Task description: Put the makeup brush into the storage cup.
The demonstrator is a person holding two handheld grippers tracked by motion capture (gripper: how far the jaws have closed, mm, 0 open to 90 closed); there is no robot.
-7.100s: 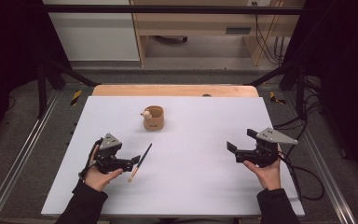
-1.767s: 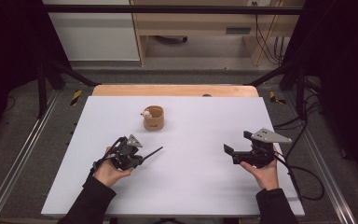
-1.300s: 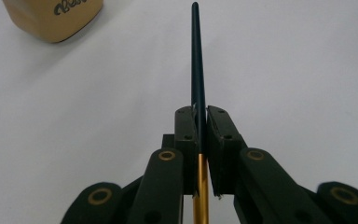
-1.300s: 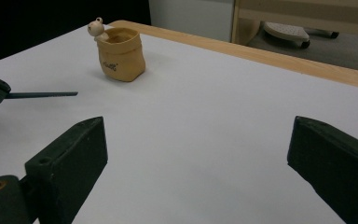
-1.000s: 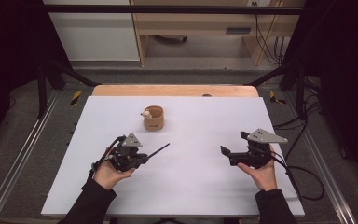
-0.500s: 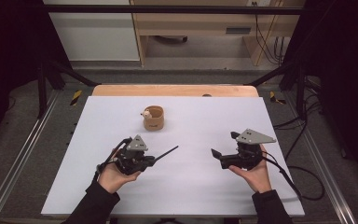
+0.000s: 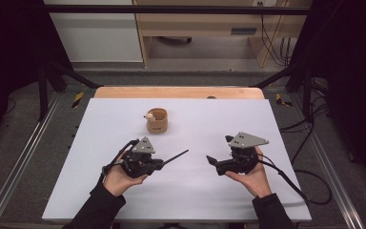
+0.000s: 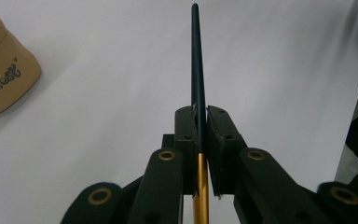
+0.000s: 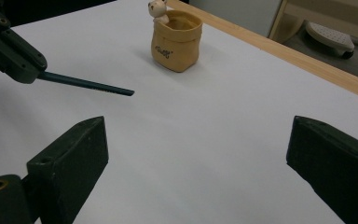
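Left gripper [image 7: 159, 164] clamping pencil [image 7: 175, 157], white table [image 7: 267, 124], wooden edge [image 7: 181, 92]

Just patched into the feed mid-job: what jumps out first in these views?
The left gripper, near the table's front left, has its jaws shut on a thin dark pencil-like stick whose tip points toward the right gripper, which waits with its jaws wide open. Behind them, mid-table, stands a small tan pouch-shaped holder with a little bear figure at its rim.

Left tongs [image 7: 164, 163] clamped tight, right tongs [image 7: 219, 152] spread wide, both hand-held, pointing inward
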